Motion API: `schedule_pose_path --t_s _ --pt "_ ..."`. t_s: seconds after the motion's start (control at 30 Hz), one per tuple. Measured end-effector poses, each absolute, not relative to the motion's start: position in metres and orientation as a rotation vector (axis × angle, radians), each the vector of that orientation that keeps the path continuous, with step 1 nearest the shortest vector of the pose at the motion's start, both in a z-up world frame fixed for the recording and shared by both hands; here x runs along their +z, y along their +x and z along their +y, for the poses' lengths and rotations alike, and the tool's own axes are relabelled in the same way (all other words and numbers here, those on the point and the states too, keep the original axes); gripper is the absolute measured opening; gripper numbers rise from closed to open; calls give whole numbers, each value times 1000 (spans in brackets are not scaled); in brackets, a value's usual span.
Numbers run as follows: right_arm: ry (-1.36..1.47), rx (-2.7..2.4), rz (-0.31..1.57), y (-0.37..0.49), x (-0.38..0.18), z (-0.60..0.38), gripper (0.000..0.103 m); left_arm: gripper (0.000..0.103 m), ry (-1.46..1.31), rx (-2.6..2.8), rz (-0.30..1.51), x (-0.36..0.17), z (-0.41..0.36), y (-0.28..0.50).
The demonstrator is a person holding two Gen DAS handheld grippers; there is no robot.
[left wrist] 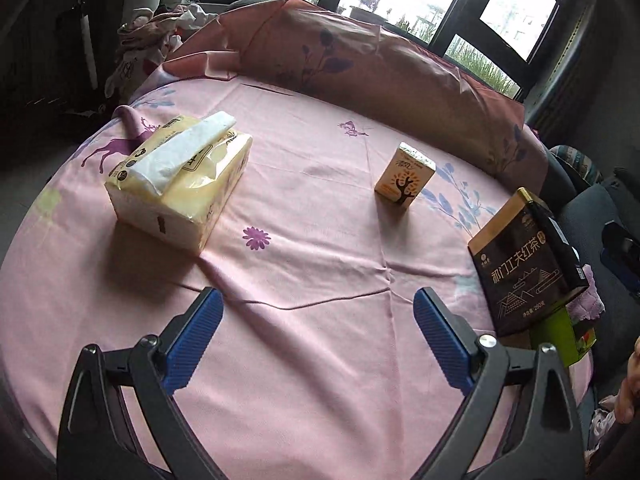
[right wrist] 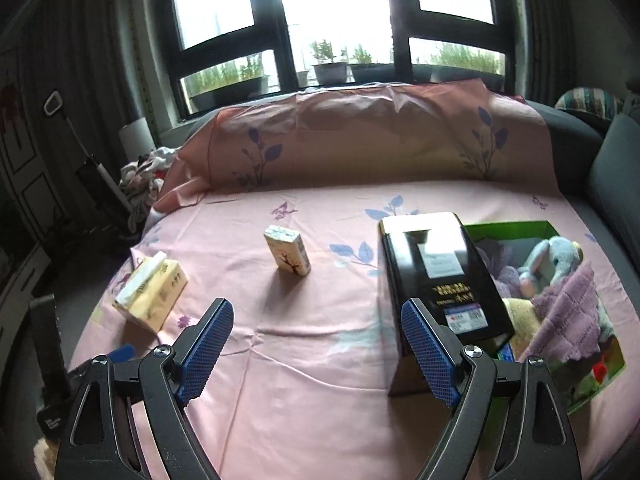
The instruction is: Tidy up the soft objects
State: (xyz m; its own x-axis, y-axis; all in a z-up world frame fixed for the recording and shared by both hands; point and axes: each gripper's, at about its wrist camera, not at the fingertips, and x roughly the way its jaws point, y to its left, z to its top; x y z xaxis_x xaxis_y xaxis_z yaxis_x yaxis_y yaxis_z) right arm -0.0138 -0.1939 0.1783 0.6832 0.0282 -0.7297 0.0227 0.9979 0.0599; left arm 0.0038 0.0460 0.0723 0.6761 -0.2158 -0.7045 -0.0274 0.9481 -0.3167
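A yellow tissue pack (left wrist: 180, 178) (right wrist: 152, 294) lies at the left of the pink sheet, a white tissue sticking out of its top. A small tissue packet (left wrist: 405, 179) (right wrist: 288, 254) stands upright near the middle. At the right a green box (right wrist: 516, 230) holds a blue plush toy (right wrist: 556, 262), a purple cloth (right wrist: 572, 320) and other soft things. A black tea box (left wrist: 524, 264) (right wrist: 440, 276) stands against it. My left gripper (left wrist: 318, 300) hangs open over bare sheet, nearer than both packs. My right gripper (right wrist: 318, 312) is open, its right finger beside the tea box.
A long pink pillow (left wrist: 360, 64) (right wrist: 360, 136) with a leaf print lines the far side of the bed (left wrist: 304, 360). Clothes (right wrist: 140, 176) are heaped at the far left. A grey cushion (right wrist: 616, 168) sits at the right, and a hand (left wrist: 630, 384) shows at the right edge.
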Motion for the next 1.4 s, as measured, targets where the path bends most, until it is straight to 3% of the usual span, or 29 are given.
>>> schedule_pose_path --t_s 0.2,0.6,0.63,0.7,0.83,1.13,1.27,1.4 --pt "-57 76 1013 83 139 -148 87 96 -322 -89 824 74 57 1" --pt "-352 -3 1179 195 59 -122 85 96 -351 -122 832 78 72 3" --pt "-373 -5 1186 196 54 -121 81 96 -355 -124 835 78 74 4" --pt "-399 -12 1189 197 47 -119 47 96 -363 -129 844 78 75 4" --pt "-322 -29 1149 188 53 -124 33 96 -370 -132 840 79 79 2" --pt "192 211 1096 67 109 -133 33 96 -443 -51 850 75 97 2" --pt "411 270 1194 10 90 -137 33 96 -452 -44 858 74 98 1" --pt "449 227 1281 -17 62 -140 33 96 -433 -73 880 72 88 0"
